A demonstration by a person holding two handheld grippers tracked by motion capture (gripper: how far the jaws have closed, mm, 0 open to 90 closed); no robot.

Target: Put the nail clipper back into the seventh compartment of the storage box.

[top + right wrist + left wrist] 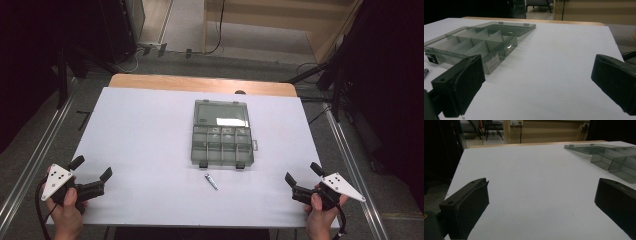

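On the white worktop (150,140), we hold left gripper (92,176) at seven o'clock and right gripper (300,179) at five, both released, the open organizer box (221,134) central; a careless reach could scatter the small metal piece (211,181).

light: dim, overhead | surroundings: dark | table (150,130): evenly lit | near jaws: soft-focus
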